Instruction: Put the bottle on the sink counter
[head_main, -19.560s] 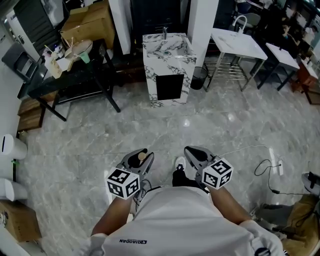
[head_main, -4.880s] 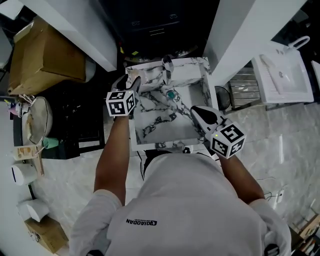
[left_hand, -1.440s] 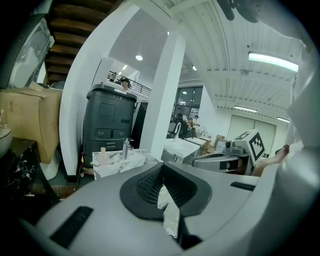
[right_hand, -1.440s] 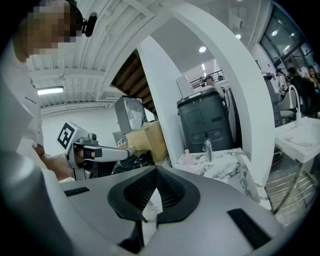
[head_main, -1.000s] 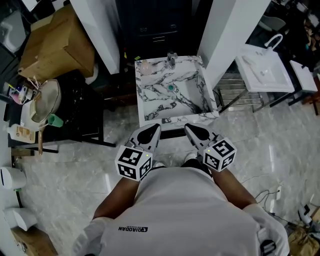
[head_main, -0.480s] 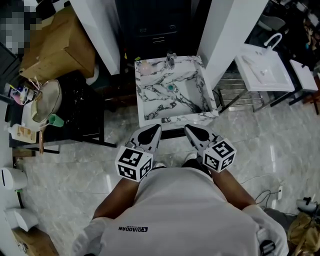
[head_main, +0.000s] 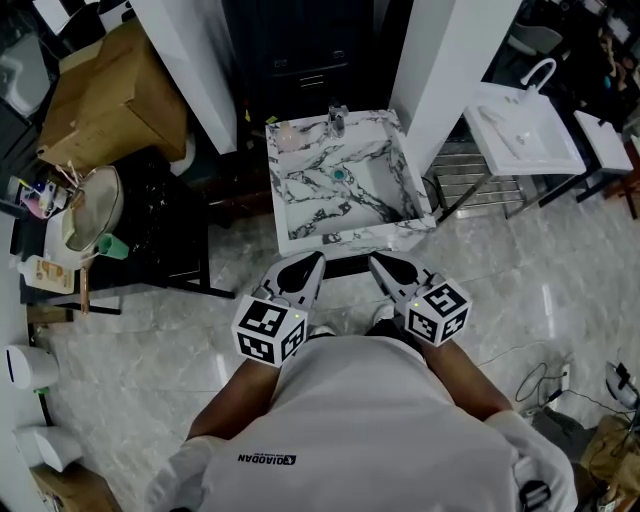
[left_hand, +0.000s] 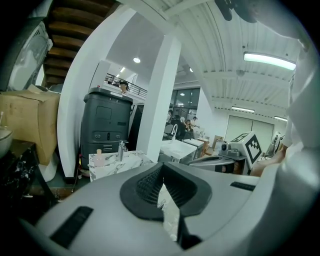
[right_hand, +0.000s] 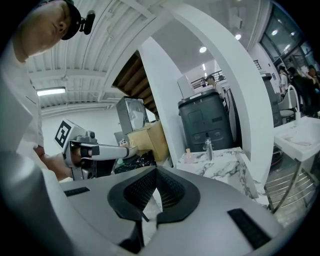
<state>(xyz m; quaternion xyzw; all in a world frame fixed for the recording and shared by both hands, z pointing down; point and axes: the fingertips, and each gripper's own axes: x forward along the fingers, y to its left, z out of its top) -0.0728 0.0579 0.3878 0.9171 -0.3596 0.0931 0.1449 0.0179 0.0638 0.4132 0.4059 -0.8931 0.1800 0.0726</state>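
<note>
Now, bottle: the small pink bottle (head_main: 290, 132) stands on the far-left corner of the marble sink bench (head_main: 345, 240), just left of the faucet (head_main: 337, 120) and well apart from both of your tools.
Long axis: upright with the cap on top, as both gripper views show it; nothing leans on it.
Basin: the sunken bowl with its green drain (head_main: 340, 174) lies right of the bottle and nearer to you. The bottle sits on the flat rim, not in the bowl.
Direction from jaws: ahead and far, across the whole depth of the sink. It is a touch left of your left gripper (head_main: 316, 258) and clearly left of your right gripper (head_main: 376, 259).
Nearer hand: your left, as I read it; the right would have to cross over the basin.
Left jaws: together, with nothing between them.
Right jaws: together too, and empty.
Hands: side by side close to your body, at the near edge of the sink, pointing toward it and slightly down.
Task standing: it looks finished, since the bottle stands free on the bench with neither tool on it.
Coming move: if you had to take it again, you would go forward and left with the jaws opened, then close across the upright body from its sides.
Risk: the bottle looks light and stands by the corner edge, so a nudge could tip it off the left or far side.
</note>
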